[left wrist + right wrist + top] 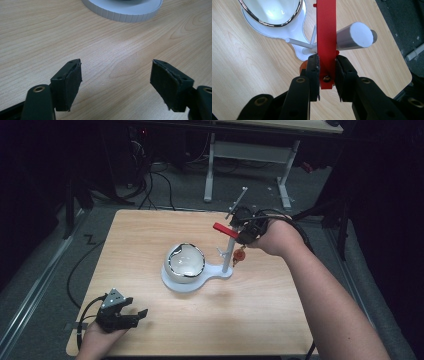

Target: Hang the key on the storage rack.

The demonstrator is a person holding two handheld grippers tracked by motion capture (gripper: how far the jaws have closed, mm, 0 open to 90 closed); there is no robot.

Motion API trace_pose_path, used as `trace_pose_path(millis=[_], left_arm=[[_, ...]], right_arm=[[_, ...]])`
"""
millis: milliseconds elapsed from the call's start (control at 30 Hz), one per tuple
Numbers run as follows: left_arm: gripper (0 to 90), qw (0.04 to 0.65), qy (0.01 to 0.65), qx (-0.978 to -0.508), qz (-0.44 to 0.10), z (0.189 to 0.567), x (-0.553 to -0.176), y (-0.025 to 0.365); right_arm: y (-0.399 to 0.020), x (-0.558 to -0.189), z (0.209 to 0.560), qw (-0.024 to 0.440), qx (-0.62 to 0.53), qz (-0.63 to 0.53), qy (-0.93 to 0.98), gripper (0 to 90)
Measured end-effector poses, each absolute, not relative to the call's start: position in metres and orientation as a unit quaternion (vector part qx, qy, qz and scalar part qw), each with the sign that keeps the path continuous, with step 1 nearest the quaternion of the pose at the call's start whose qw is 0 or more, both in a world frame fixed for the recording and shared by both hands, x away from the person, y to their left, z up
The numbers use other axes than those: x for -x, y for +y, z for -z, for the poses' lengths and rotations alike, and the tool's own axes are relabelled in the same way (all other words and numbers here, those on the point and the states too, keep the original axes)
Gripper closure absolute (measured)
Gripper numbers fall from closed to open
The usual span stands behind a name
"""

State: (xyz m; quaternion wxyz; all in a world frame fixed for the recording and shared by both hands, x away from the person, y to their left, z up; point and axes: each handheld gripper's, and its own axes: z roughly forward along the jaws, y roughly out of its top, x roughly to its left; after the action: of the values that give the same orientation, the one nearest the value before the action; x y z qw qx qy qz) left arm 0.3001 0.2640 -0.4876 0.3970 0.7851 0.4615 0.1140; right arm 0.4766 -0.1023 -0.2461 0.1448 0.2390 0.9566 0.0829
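A flat red strip (326, 37), smooth and straight-edged like a painted bar, sits at the top of a white post (229, 255) near the right-centre of the tabletop (150, 330). In the right gripper view the strip runs straight up from between the black fingers (313, 75) of the right gripper (326, 76), which pinch its near end from both sides; a small brass screw head shows in the strip just there. The post is a plain matte cylinder with a flat round end, and thin white pegs branch from it lower down. A small orange-red piece (239, 254) hangs just beside the post, below the strip.

The post rises from a glossy white base (215, 272) with a rounded, flowing outline. On the wide part of that base rests a round bowl (185, 264) with a bright chrome rim and a pale, shiny inside.

The tabletop is light wood with a fine streaked grain and rounded corners. The right hand (275, 237) works close to the far right edge, with open wood in front of the base and to its left.

The left gripper (131, 314) lies near the front left corner, well apart from the base. Its fingers (67, 85), faced with rough dark pads, are spread wide over bare wood, and the ribbed white rim of the base shows beyond them.
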Motion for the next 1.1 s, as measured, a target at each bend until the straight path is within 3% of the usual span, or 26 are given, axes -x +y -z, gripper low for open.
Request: trace_pose_path(millis=[633,1100], left_arm=[[26.1,0.394,0.456,-0.789,-0.114,0.487,-0.301,0.260],[26.1,0.391,0.453,-0.793,-0.111,0.490,-0.301,0.258]], right_arm=[[-0.136,-0.454,0.229,0.162,-0.284,-0.121,0.937,66.3],[-0.178,-0.440,0.278,0.184,-0.345,-0.162,0.906,58.4]])
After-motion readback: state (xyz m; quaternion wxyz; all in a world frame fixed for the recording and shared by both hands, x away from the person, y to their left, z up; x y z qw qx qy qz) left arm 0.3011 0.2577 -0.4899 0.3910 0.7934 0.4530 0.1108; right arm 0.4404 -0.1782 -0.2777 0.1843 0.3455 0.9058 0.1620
